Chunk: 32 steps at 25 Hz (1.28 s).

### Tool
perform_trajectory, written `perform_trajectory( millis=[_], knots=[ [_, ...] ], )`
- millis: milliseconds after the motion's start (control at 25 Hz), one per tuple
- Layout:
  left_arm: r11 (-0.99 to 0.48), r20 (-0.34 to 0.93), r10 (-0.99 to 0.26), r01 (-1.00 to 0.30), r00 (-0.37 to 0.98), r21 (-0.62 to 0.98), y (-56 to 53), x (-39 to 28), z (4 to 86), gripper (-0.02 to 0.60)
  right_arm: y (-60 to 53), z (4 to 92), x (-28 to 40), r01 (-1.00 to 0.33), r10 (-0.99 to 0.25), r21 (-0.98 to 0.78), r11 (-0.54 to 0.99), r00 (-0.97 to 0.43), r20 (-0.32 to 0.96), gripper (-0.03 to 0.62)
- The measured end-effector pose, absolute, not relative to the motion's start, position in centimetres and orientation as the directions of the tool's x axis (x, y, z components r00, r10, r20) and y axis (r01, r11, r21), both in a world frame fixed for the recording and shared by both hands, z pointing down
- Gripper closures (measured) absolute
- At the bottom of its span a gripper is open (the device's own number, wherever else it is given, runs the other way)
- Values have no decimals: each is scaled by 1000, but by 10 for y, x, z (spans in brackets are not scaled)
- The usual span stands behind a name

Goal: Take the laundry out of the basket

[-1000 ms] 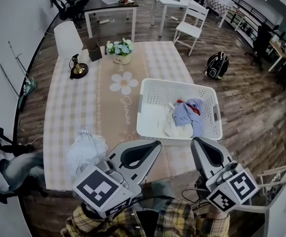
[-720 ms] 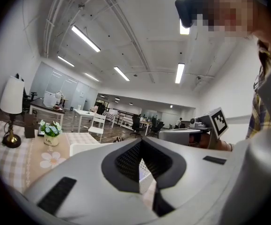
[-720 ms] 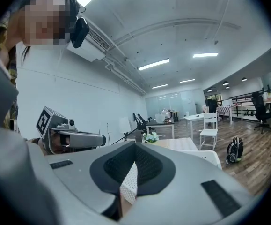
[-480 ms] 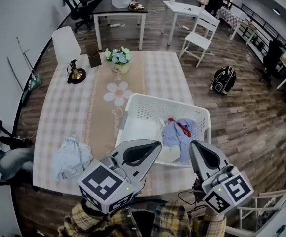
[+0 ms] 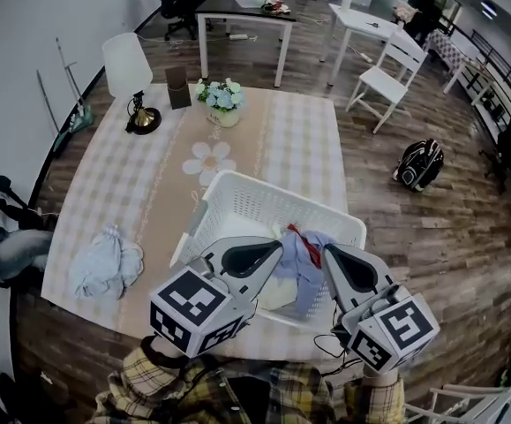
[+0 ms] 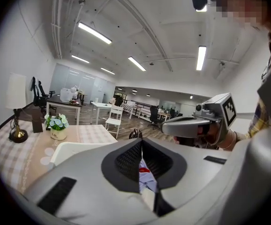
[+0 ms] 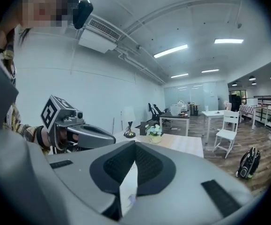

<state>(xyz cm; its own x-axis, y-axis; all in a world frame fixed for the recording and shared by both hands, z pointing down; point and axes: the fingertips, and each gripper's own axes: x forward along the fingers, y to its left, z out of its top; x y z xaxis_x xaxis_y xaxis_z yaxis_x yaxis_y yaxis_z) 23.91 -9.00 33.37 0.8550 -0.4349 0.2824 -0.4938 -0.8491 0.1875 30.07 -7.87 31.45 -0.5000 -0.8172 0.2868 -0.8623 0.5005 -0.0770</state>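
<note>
Stretching away from the person, the tabletop (image 5: 149, 175) wears a checked cloth. The white laundry basket (image 5: 237, 203) sits at its near edge, toward the near right corner. Over the basket's near rim hover the left gripper (image 5: 278, 245) and the right gripper (image 5: 328, 248), side by side, each with its jaws pressed together and nothing between them. Just past their tips the laundry (image 5: 308, 256), a blue, white and red bundle, lies in the basket toward its right side. A pale blue garment (image 5: 105, 261) is heaped by the near left corner. A lamp (image 5: 131, 73) and a flower pot (image 5: 222, 102) stand along the far edge.
</note>
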Motion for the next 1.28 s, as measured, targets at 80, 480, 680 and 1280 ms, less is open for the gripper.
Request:
perform_trajectory(
  millis=[80, 480, 680, 1280],
  knots=[
    [-836, 312, -443, -513, 840, 194, -95, 245, 342, 552, -83, 322, 306, -846, -792, -76, 528, -522, 315, 595],
    [-842, 454, -394, -512, 799, 169, -123, 263, 383, 534, -106, 361, 313, -812, -714, -46, 581, -536, 449, 549],
    [-857, 506, -342, -484, 792, 178, -134, 268, 404, 531, -112, 377, 312, -804, -683, -23, 595, -520, 513, 546],
    [-882, 691, -95, -383, 717, 275, -148, 280, 507, 378, -106, 437, 293, -612, -421, 31, 790, -506, 753, 413]
  ],
)
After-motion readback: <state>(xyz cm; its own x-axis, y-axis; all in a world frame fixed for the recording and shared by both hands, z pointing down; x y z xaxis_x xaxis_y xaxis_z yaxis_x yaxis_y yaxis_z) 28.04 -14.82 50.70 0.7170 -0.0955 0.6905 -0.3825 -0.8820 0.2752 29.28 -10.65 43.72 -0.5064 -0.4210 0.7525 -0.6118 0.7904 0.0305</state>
